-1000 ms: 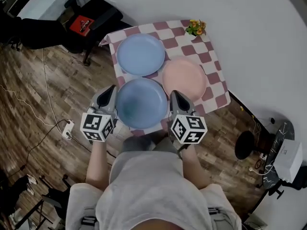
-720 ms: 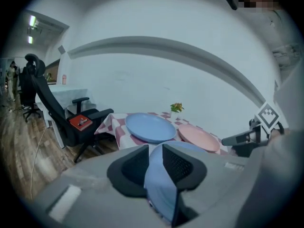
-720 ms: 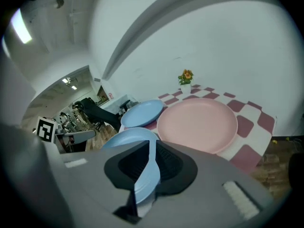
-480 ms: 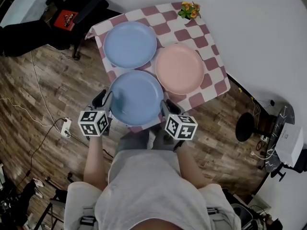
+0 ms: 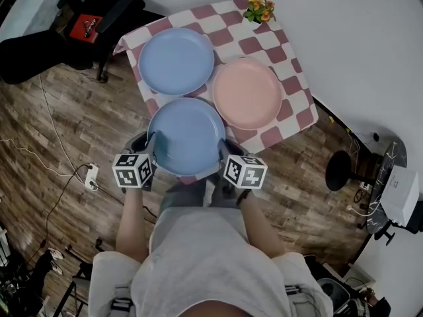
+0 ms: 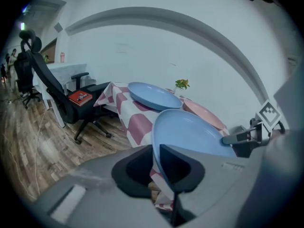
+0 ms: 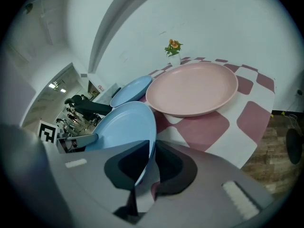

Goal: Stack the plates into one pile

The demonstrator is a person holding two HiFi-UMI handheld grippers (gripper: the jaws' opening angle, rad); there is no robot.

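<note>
Three plates lie on the checkered table: a far blue plate, a pink plate and a near blue plate that overhangs the front edge. My left gripper is at that near plate's left rim and my right gripper at its right rim. In the left gripper view the rim stands between the closing jaws of the left gripper, which are still a little apart. In the right gripper view the closing jaws of the right gripper pinch the rim.
A small pot of flowers stands at the table's far corner. A black office chair is left of the table. A power strip and its cable lie on the wooden floor. A white wall runs along the right.
Both grippers have moved in from beside the near blue plate, and their jaws now sit over its left and right rims. The view has shifted slightly toward the table.
</note>
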